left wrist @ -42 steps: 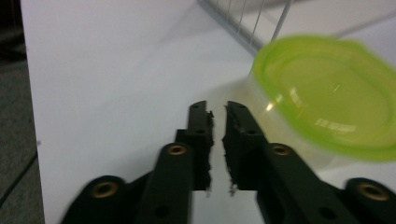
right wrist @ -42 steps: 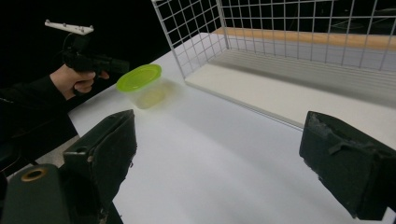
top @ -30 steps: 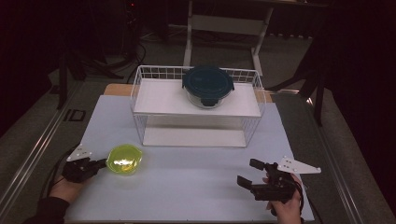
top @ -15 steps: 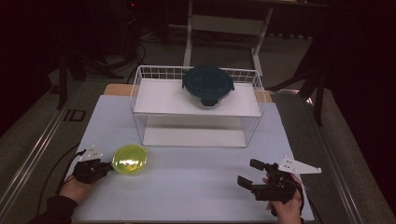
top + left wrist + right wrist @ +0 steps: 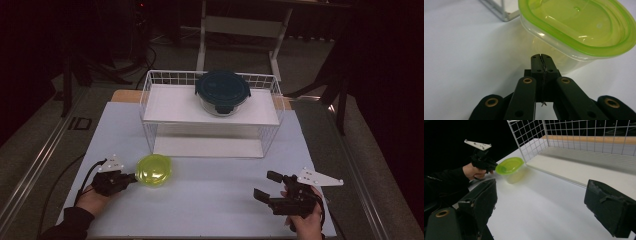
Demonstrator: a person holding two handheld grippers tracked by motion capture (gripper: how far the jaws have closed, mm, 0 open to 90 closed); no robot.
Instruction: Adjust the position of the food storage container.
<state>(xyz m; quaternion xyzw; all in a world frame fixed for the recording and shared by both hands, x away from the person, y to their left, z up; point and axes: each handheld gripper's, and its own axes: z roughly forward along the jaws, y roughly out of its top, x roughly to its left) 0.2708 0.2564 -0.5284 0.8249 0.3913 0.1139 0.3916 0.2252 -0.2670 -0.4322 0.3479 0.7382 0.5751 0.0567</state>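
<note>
Reading left to right across the table:
Left gripper [image 5: 131, 176]: low at the near left of the white table [image 5: 210, 200], held in the person's left hand [image 5: 92, 197]; in the left gripper view its two black jaws are pressed together with nothing between them, tips just short of the tub's wall, whether touching I cannot tell.
Green-lidded tub [image 5: 154, 170]: a clear plastic container with a lime-green lid, upright on the table just right of the left gripper and in front of the rack's near left corner.
Wire rack [image 5: 150, 107]: white, at the middle of the table beyond the tub, with a flat white shelf above and a white base board below.
Dark-lidded bowl [image 5: 222, 92]: a round glass container with a dark teal lid, on the rack's upper shelf, toward its far right side.
Right gripper [image 5: 267, 185]: at the near right, well apart from the tub, held in the right hand [image 5: 305, 222]; jaws spread wide, empty, pointing left across the table.
</note>
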